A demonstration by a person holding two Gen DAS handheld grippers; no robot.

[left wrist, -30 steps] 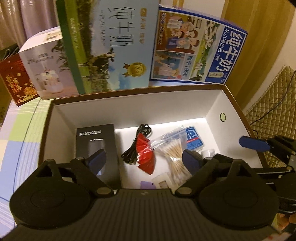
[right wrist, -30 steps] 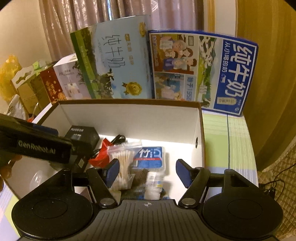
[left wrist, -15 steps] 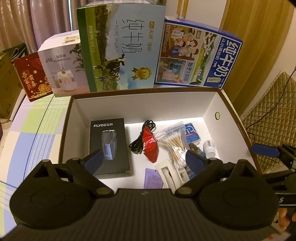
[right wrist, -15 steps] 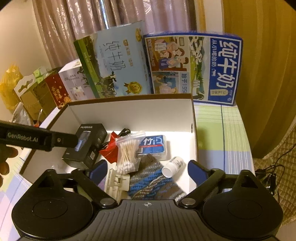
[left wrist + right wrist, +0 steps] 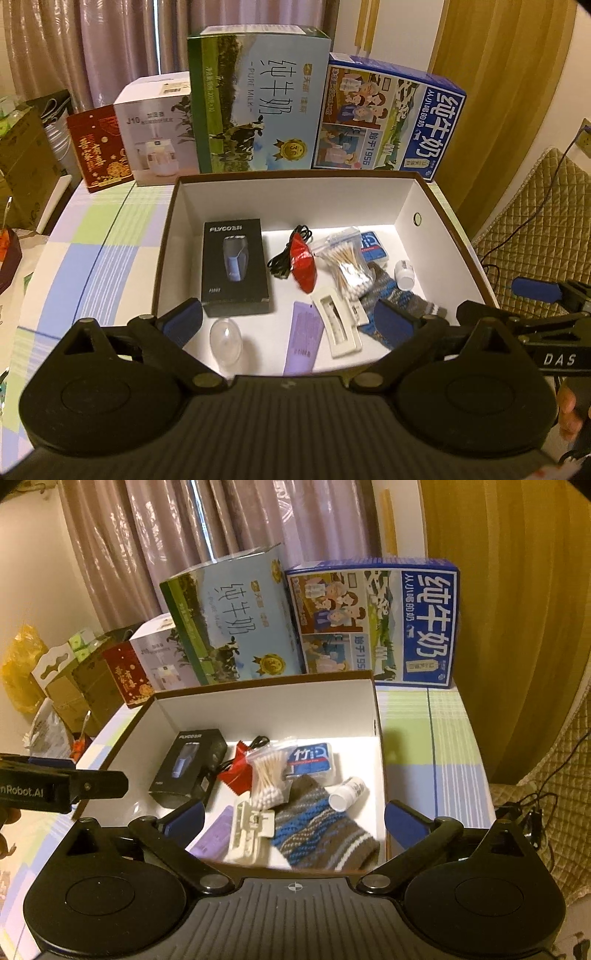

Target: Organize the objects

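Inside white box [image 5: 288, 199], purple tube [image 5: 301, 341] cut off by left gripper [image 5: 288, 321], both grippers' fingers spread, empty.

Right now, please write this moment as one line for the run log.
left gripper: open, empty | right gripper: open, empty | box: holds black carton, cotton swabs, sock, bottle

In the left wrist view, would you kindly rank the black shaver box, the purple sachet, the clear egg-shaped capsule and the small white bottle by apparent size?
1. black shaver box
2. purple sachet
3. clear egg-shaped capsule
4. small white bottle, though it lies farther away, so ranks 3 and 4 are unsure.
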